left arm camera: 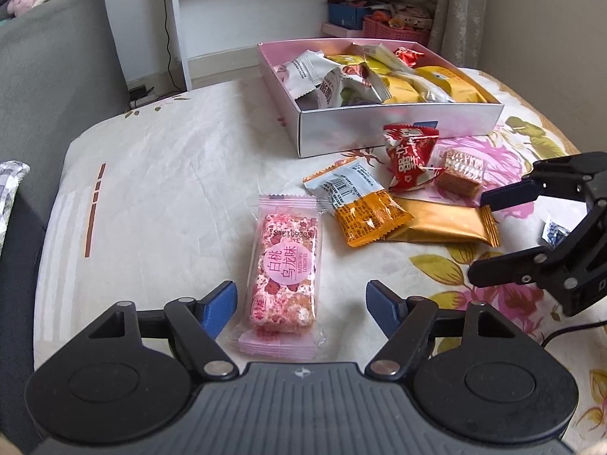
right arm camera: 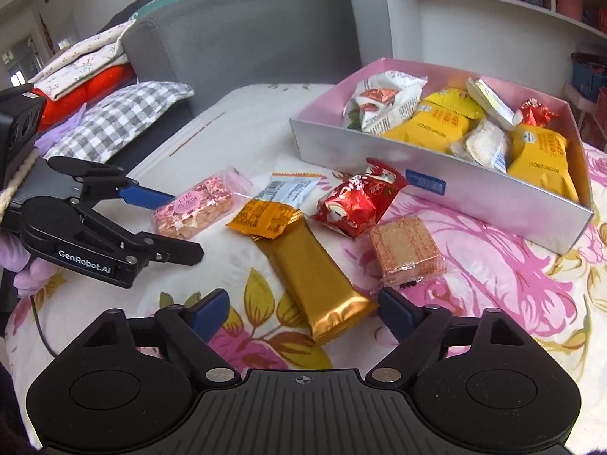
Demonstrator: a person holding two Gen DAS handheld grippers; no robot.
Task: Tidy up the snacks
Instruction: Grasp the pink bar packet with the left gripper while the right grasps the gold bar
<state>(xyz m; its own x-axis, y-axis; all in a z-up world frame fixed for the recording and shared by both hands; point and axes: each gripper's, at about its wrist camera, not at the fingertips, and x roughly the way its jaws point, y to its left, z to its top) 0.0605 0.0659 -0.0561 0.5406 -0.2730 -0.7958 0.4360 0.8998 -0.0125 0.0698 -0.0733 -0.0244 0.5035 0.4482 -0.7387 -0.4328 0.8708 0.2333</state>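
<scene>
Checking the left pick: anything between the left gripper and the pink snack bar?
Nothing visible. The pink snack bar lies flat on the tablecloth, its near end between the left gripper's open jaws, pads clear of it. The other loose snacks lie beyond it, nearer the box.
</scene>
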